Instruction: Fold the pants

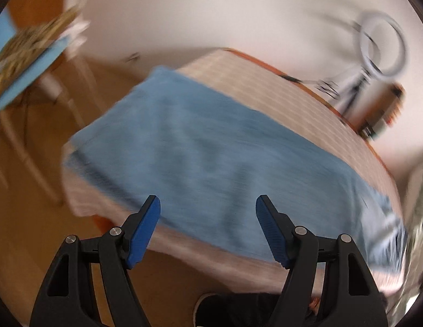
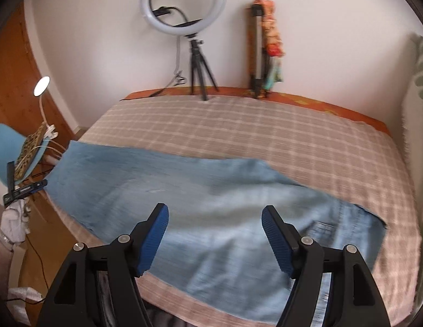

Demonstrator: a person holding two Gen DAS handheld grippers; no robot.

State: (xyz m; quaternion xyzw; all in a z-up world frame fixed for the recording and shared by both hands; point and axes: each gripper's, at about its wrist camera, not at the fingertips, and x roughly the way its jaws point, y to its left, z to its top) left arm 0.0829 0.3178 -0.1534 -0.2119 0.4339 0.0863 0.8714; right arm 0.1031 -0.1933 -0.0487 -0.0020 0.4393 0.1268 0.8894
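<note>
Light blue denim pants (image 2: 184,190) lie flat across a checked pink-beige bedcover (image 2: 266,130), legs stacked and running left, waist and a back pocket at the right. My right gripper (image 2: 214,214) is open and empty, hovering above the near edge of the pants. The left wrist view is motion-blurred; it shows the pants (image 1: 200,147) on the bed (image 1: 252,81). My left gripper (image 1: 208,204) is open and empty, above the pants' near edge at the leg end.
A ring light on a tripod (image 2: 184,8) and a leaning stand with colourful cloth (image 2: 266,43) stand at the far bed edge against the wall. A blue chair (image 2: 9,150) with a lamp (image 2: 42,85) and cables is at the left. Wooden floor (image 1: 29,218) lies beside the bed.
</note>
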